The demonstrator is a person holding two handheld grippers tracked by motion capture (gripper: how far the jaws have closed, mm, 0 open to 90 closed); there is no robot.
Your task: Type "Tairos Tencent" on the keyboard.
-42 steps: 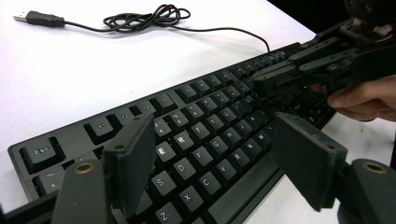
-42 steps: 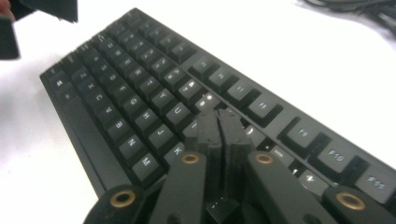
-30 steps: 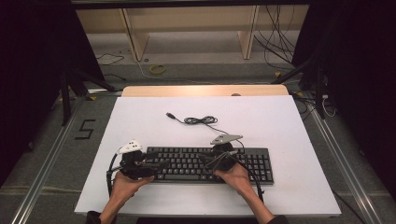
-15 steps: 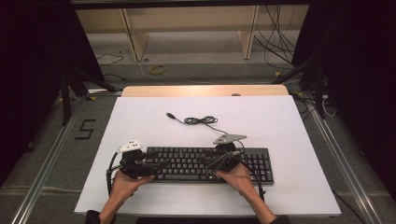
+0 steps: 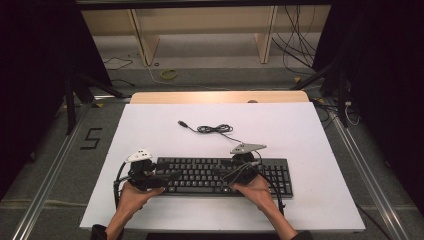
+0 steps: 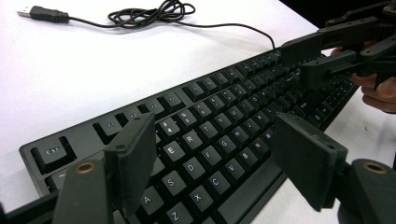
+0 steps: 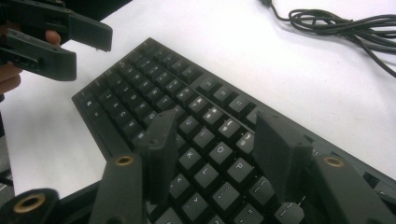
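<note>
A black keyboard (image 5: 200,176) lies along the front of the white table (image 5: 310,145). Its cable (image 5: 216,129) is coiled behind it and ends in a USB plug (image 5: 183,123). My left gripper (image 5: 169,176) hovers over the keyboard's left end, pointing right. In the left gripper view its jaws (image 6: 219,158) stand open above the letter keys (image 6: 219,126). My right gripper (image 5: 221,174) points left over the middle keys. Its jaws (image 7: 219,149) have just been opening and hold nothing, with keys (image 7: 205,140) beneath them. The two grippers' tips face each other, apart.
A wooden strip (image 5: 220,97) edges the table's far side, with a wooden shelf frame (image 5: 145,40) and floor cables (image 5: 295,35) beyond. Metal rails (image 5: 365,170) run down both sides. The coiled cable (image 6: 149,11) lies on bare white surface behind the keyboard.
Both hands stay in place over the keyboard. The keyboard and its cable have not shifted. The widening of the right jaws is too small to make out from above.
</note>
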